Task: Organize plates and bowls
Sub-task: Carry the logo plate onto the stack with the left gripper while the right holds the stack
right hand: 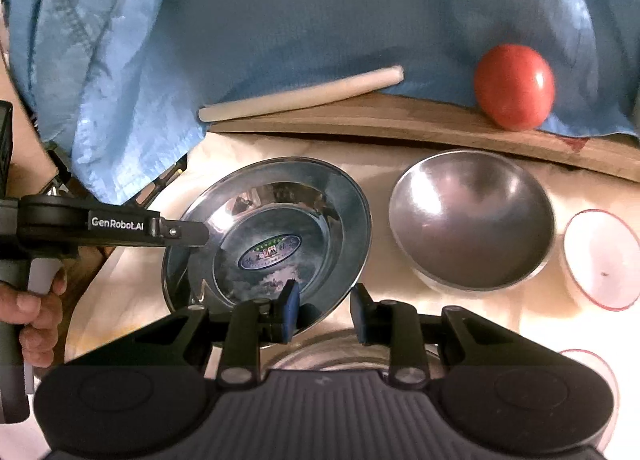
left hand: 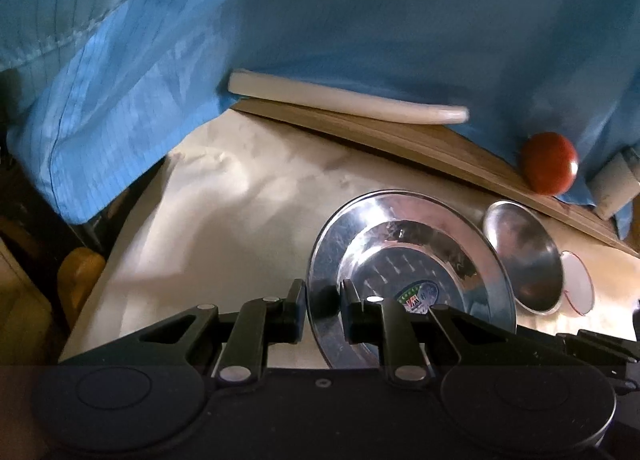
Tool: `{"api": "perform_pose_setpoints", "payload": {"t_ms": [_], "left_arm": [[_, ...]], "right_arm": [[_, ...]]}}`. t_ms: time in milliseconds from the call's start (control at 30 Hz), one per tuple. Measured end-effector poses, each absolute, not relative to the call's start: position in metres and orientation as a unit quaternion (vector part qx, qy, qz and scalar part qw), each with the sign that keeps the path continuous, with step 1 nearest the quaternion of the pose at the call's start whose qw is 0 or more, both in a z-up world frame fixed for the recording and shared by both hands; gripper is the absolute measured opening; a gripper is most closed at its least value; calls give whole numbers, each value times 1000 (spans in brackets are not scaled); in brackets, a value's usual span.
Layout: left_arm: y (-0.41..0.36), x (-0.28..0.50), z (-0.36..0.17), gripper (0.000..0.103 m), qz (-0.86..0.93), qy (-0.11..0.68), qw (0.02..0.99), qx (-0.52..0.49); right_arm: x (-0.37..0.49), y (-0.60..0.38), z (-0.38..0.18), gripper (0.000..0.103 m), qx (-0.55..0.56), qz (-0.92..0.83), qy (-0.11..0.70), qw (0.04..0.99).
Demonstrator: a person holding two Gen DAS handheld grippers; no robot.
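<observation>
We have the steel plate [right hand: 268,244] gripped at two places on its rim and tilted just above the cloth-covered tabletop [left hand: 208,220], with the steel bowl [right hand: 472,220] just beside it on the right and a white cup [right hand: 600,260] beyond that. The left hand-held gripper [left hand: 322,312] is clenched on the plate's left rim, one finger on each face of the metal. The right hand-held gripper [right hand: 324,312] straddles the near rim; it looks closed on the plate, though its right pad seems to stand a little off the metal. To do this well, we should keep both grips level with each other, since the thin polished rim could slip, and carry it clear of the bowl. Both tools point steeply down. A hand [right hand: 36,308] holds the left one's handle. Behind, a tomato [right hand: 514,86] rests on a wooden board [right hand: 400,120].
</observation>
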State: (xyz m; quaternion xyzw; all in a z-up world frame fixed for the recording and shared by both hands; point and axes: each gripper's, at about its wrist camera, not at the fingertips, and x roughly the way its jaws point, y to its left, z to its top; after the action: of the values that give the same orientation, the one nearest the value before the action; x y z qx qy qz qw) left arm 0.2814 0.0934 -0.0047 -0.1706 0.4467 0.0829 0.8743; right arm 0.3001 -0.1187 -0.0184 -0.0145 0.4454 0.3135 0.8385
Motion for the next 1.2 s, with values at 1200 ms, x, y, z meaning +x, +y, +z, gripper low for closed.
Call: {"api": "perform_pose_setpoints", "payload": {"t_ms": [1200], "left_arm": [[-3, 232, -2, 26, -28, 489, 866, -99]], "right_arm": [[241, -211, 2, 32, -35, 303, 447, 841]]}}
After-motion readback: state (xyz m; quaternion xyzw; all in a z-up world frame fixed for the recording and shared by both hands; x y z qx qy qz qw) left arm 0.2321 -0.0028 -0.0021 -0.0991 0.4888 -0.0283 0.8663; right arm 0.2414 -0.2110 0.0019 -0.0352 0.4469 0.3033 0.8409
